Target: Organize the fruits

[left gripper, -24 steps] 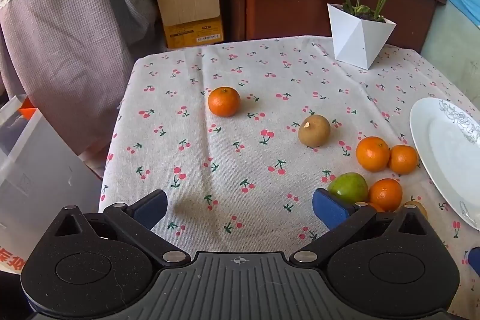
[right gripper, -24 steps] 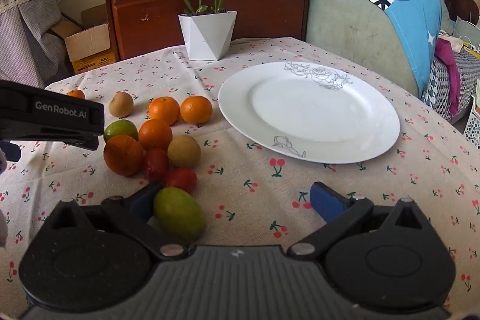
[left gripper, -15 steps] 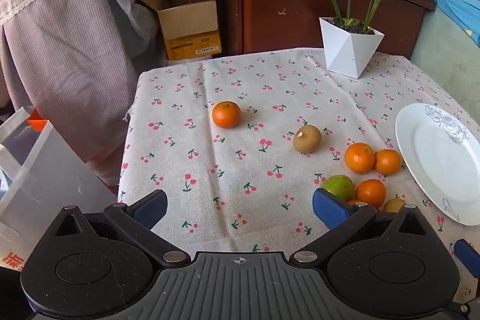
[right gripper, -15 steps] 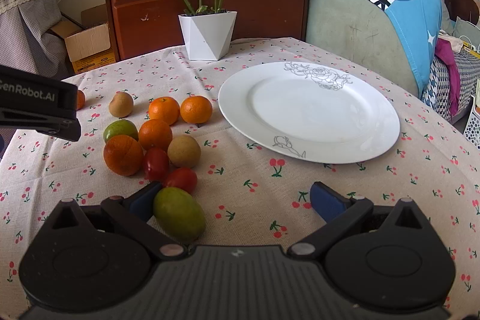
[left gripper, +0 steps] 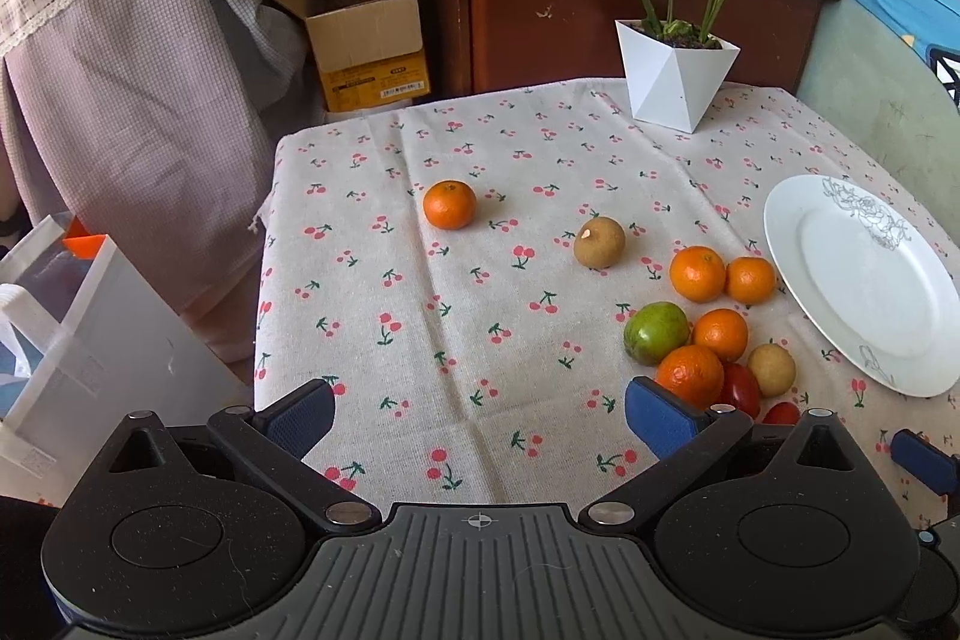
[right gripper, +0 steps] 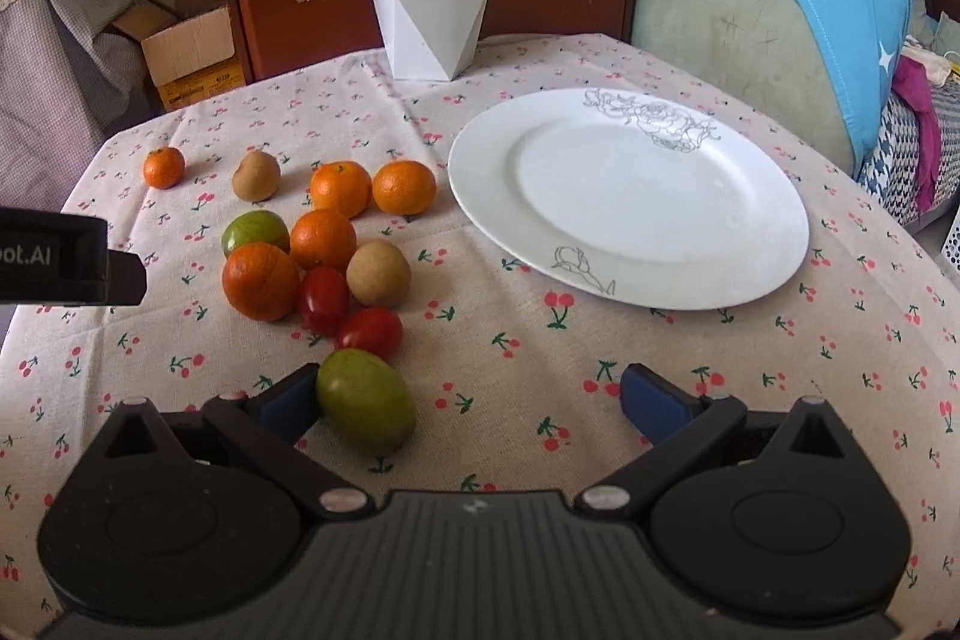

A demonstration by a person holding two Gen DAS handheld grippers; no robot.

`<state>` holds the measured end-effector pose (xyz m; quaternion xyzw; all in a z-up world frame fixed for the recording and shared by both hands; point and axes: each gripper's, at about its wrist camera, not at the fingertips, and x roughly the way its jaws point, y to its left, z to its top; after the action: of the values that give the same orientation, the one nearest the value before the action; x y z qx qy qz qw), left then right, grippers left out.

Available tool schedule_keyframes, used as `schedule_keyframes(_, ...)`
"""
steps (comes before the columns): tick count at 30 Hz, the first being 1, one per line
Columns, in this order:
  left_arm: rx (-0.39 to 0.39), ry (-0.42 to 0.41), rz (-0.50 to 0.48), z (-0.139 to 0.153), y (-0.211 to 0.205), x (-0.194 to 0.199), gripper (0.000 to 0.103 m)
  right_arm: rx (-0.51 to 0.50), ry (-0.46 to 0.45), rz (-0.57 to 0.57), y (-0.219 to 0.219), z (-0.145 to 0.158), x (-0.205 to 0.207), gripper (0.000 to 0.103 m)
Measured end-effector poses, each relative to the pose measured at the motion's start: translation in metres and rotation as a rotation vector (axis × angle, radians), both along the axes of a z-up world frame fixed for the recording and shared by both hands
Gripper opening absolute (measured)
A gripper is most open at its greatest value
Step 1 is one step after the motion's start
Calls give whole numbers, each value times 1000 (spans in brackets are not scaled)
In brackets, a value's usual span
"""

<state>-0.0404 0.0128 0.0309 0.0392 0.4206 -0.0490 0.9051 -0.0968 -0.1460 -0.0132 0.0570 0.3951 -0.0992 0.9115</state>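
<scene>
Loose fruits (right gripper: 324, 244) beside bare white plate (right gripper: 750, 196)

Cherry-print tablecloth (right gripper: 600, 340) is spread over the table; fruits (right gripper: 324, 238) clustered left, white plate (right gripper: 627, 196) centre-right, planter (right gripper: 429, 28) at upper centre.

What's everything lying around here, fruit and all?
Round orange mandarins: five in the cluster, one alone far left.
Brown kiwi-like fruits: two, one in the cluster, one behind it.
Green fruits: two, one by the right gripper, one in the cluster.
Small red tomatoes: two, cluster's near edge.
White round plate: one, empty, right of the fruit.
White faceted plant pot: one, table's far edge.
Cardboard box: one, brown, on the floor beyond.
Left gripper: black, blue pads, open.
Right gripper: same, open.
</scene>
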Motion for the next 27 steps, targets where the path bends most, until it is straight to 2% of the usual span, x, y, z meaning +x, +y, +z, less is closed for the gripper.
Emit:
schedule_keyframes(5, 3, 9, -11, 2, 1, -5, 103, 26, 99, 27, 0, 8, 5, 102)
schedule_keyframes(8, 3, 11, -13, 5, 1, -7, 103, 80, 76, -18, -9, 18, 0, 102)
schedule_keyframes(14, -12, 11, -8, 12, 4, -13, 103, 112, 37, -55, -19, 38, -11, 102)
schedule_keyframes(18, -8, 2, -8, 17, 5, -19, 103, 120, 59, -116, -30, 43, -18, 102)
schedule_keyframes(20, -12, -1, -12, 18, 4, -21, 103, 159, 51, -145, -38, 45, -22, 102)
schedule_keyframes(27, 20, 6, -22, 15, -1, -24, 103, 190, 92, -136, -36, 41, -18, 102)
